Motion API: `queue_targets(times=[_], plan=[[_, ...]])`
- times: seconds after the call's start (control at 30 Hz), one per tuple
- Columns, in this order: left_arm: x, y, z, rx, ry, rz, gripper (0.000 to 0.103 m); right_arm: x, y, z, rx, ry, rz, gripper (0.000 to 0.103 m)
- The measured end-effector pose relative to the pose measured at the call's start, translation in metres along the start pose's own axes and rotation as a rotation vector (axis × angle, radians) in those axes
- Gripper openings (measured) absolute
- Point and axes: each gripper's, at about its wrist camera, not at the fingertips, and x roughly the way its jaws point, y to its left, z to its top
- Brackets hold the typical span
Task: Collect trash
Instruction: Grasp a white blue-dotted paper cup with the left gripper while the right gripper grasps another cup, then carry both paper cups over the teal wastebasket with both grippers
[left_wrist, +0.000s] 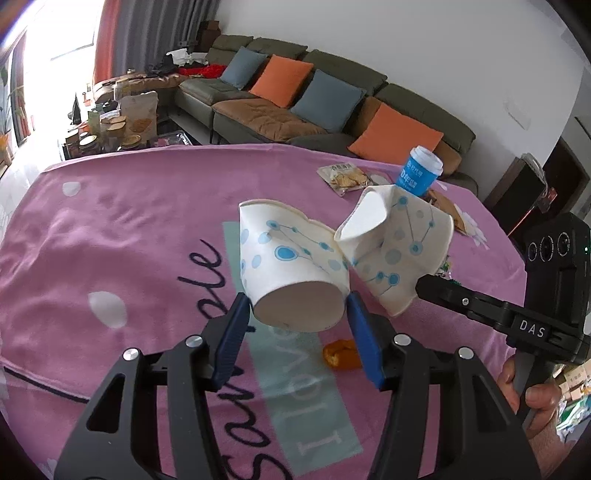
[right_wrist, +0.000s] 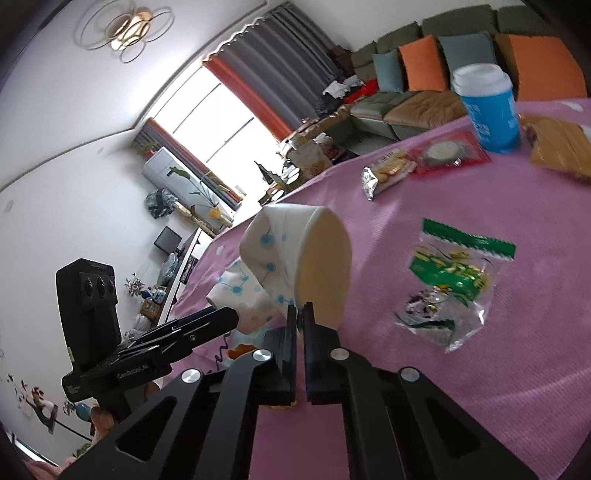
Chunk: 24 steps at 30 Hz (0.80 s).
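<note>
L gripper (left_wrist: 297, 314): blue pads clamped on base of dotted paper cup (left_wrist: 291, 262), held above pink tablecloth (left_wrist: 110, 240). R gripper (right_wrist: 300, 314): fingers together, pinching bottom rim of crushed paper cup (right_wrist: 295, 254), just beside L cup, touching. Orange scrap (left_wrist: 341, 354) below L fingers.

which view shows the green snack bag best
The right wrist view: the green snack bag lies in full on the pink cloth, torn and crumpled, with its green header strip and clear film plain. In the left wrist view only a sliver of it peeks out behind the crushed paper cup in the right gripper.
</note>
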Motion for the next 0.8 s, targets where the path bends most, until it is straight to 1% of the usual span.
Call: queue_targets(times=[0.2, 0.43, 0.53, 0.63, 0.8], plan=[[-0.030, 0.008, -0.010, -0.001, -0.052, 0.012, 0.054, 0.001, 0.015, 0.003, -0.045, -0.005, 0.024, 0.003], [-0.076, 0.029, -0.029, -0.029, -0.109, 0.029, 0.053, -0.001, 0.040, 0.000, -0.104, -0.003, 0.065, 0.003], [-0.100, 0.040, -0.042, -0.039, -0.138, 0.055, 0.053, 0.001, 0.055, -0.004, -0.131, 0.006, 0.089, 0.003], [-0.115, 0.048, -0.052, -0.054, -0.153, 0.073, 0.053, 0.003, 0.066, -0.008, -0.155, 0.020, 0.110, 0.003], [-0.137, 0.059, -0.074, -0.071, -0.165, 0.124, 0.053, 0.012, 0.084, -0.017, -0.180, 0.054, 0.146, 0.003]])
